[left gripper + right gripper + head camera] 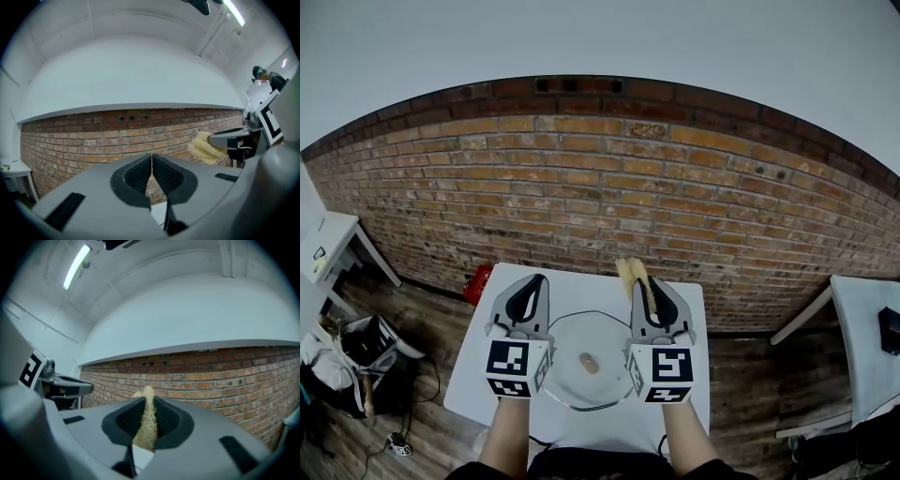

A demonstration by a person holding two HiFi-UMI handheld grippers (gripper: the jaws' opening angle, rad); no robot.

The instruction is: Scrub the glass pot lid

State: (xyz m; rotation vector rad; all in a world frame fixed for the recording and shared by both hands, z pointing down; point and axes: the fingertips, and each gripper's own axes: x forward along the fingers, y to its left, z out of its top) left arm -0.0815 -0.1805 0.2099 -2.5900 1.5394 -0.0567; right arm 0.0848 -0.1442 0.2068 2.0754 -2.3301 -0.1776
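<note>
The glass pot lid (581, 380) lies flat on the white table (675, 309), its tan knob (589, 362) facing up. Both grippers are held level above the table, one on each side of the lid, pointing at the brick wall. My left gripper (528, 284) (152, 159) is shut with nothing between its pads. My right gripper (649, 286) (148, 405) is shut on a yellow sponge (630, 274) (146, 420), which sticks out past the fingertips. The sponge (205, 147) also shows at the right in the left gripper view. The lid is hidden in both gripper views.
A brick wall (609, 178) stands right behind the table. A red box (477, 284) sits on the floor at the table's far left corner. Other white tables stand at the left (328, 239) and right (862, 319). Bags and cables (356, 352) lie on the floor at the left.
</note>
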